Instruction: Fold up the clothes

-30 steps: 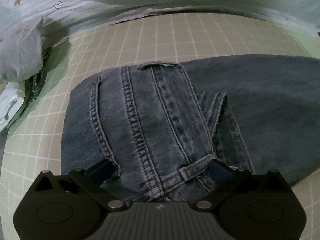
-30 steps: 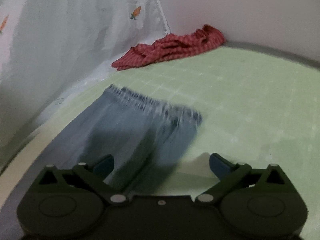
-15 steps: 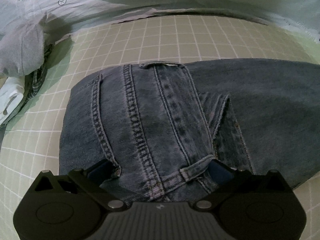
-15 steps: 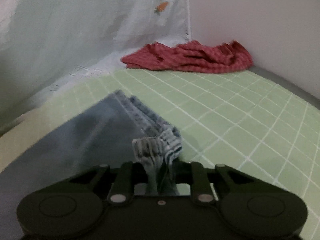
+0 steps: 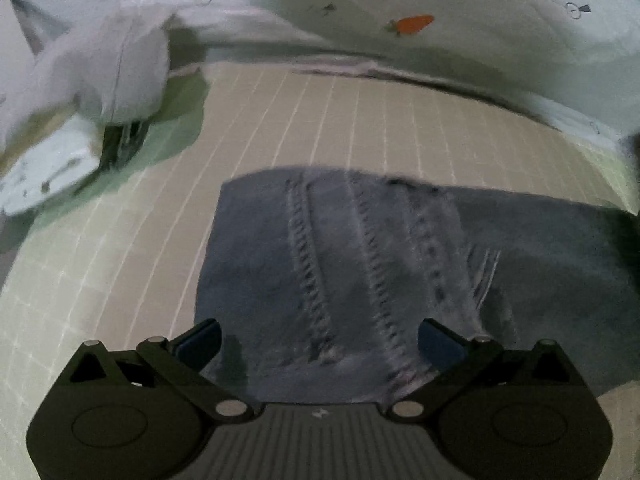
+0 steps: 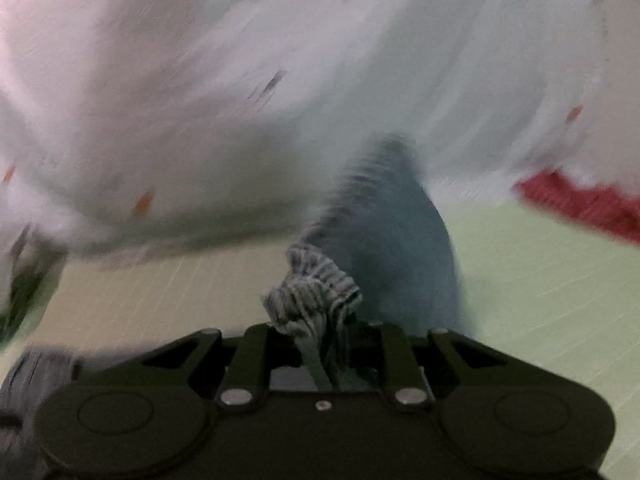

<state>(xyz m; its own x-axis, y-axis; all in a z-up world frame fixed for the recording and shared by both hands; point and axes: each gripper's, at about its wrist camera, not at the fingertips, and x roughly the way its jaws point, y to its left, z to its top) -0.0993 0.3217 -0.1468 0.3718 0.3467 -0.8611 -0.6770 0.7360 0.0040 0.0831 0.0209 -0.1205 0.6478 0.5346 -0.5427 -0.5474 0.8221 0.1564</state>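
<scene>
Blue jeans [image 5: 360, 260] lie flat on the checked bed sheet [image 5: 340, 120], seams running toward me. My left gripper [image 5: 320, 340] hovers open over their near end, one finger on each side of the stitched seams, with nothing pinched. In the right wrist view my right gripper [image 6: 324, 344] is shut on the frayed hem [image 6: 316, 296] of a jeans leg. That leg [image 6: 392, 248] rises off the bed beyond the fingers. The picture is blurred by motion.
A heap of grey and white clothes [image 5: 112, 68] lies at the far left, with a white garment [image 5: 48, 168] below it. A carrot-print cloth [image 5: 400, 24] hangs along the back. A red checked garment [image 6: 588, 204] lies far right on the green sheet.
My right gripper went from open to shut on the jeans hem, then lifted it and swung left while rolling. My left gripper shifted over the jeans, still open.
</scene>
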